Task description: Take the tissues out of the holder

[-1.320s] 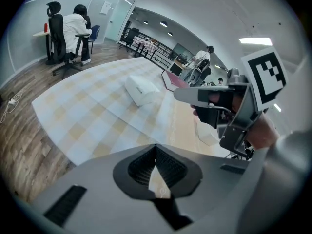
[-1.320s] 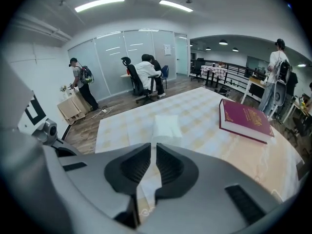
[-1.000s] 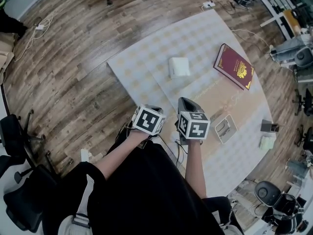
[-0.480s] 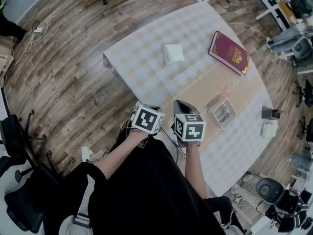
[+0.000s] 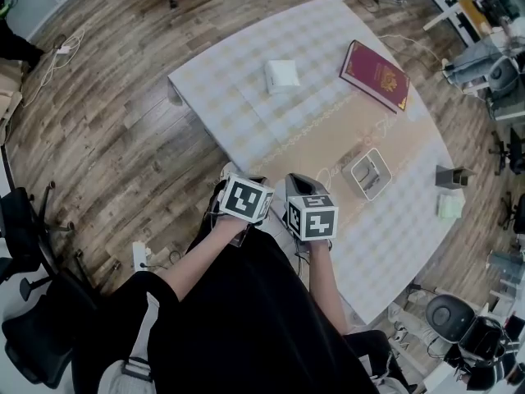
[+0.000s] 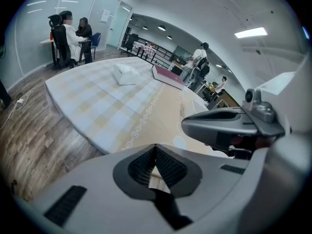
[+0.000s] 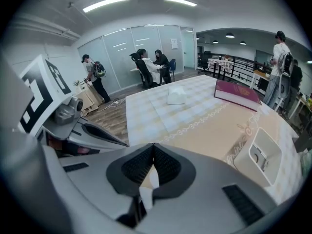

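Head view: left gripper (image 5: 234, 175) and right gripper (image 5: 299, 183) side by side at the table's (image 5: 246, 113) near edge. Tissues (image 5: 281, 75) lie far across, near a maroon book (image 5: 375, 75).
Left gripper view: jaws pressed together, empty.
Right gripper view: jaws closed, nothing held.

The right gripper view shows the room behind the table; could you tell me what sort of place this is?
Probably an open-plan office or lab: glass partition walls, people seated at a desk, and ceiling strip lights.
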